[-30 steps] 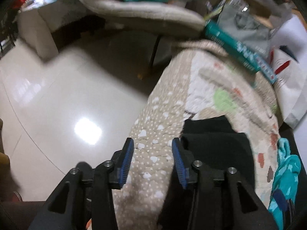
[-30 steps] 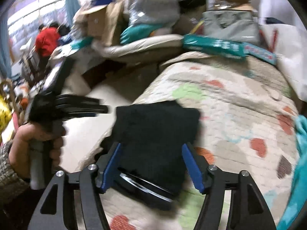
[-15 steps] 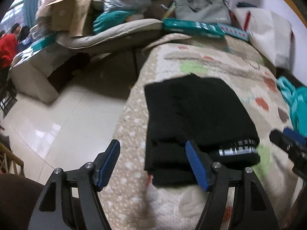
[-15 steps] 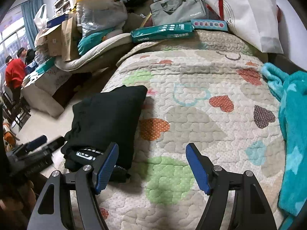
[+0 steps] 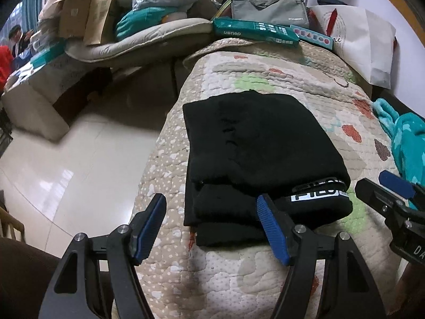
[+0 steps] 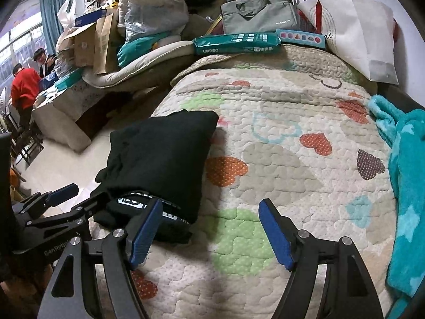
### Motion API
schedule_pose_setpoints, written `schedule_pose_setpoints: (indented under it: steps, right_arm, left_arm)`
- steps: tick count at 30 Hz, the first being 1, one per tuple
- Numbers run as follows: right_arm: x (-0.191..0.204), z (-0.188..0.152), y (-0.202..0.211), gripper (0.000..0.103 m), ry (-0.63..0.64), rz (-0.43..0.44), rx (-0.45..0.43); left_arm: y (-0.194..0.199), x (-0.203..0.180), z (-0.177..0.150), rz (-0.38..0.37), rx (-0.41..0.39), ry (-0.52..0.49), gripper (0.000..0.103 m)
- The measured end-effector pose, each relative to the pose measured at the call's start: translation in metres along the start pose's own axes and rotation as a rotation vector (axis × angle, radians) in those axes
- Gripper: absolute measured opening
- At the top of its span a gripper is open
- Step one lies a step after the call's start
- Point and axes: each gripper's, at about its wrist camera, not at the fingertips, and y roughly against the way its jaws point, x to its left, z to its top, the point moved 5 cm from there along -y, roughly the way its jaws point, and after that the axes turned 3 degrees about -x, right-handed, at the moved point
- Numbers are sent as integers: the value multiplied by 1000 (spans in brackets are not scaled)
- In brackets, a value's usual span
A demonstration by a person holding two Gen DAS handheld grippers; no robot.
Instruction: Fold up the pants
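Note:
Black pants lie folded in a compact stack on the quilted bed cover, near its left edge; they also show in the right wrist view. A waistband with white lettering faces me. My left gripper is open and empty, just short of the stack's near edge. My right gripper is open and empty, to the right of the stack; it also appears at the right of the left wrist view.
The tiled floor drops off left of the bed. A teal blanket lies on the right. Green and blue boxes, a grey bag and a white bag sit at the far end. Cluttered boxes stand at back left.
Both grippers have drawn back from the pants and opened wide. The left swung from the bed's edge to face the stack. The pants now lie still, folded.

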Motion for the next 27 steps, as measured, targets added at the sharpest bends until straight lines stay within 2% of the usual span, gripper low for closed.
schedule_pose_setpoints:
  steps: [27]
  right_arm:
    - [-3,-4,-5,81,-20,1,21]
  left_arm:
    - [-7,-1,-3,-19,30,14,70]
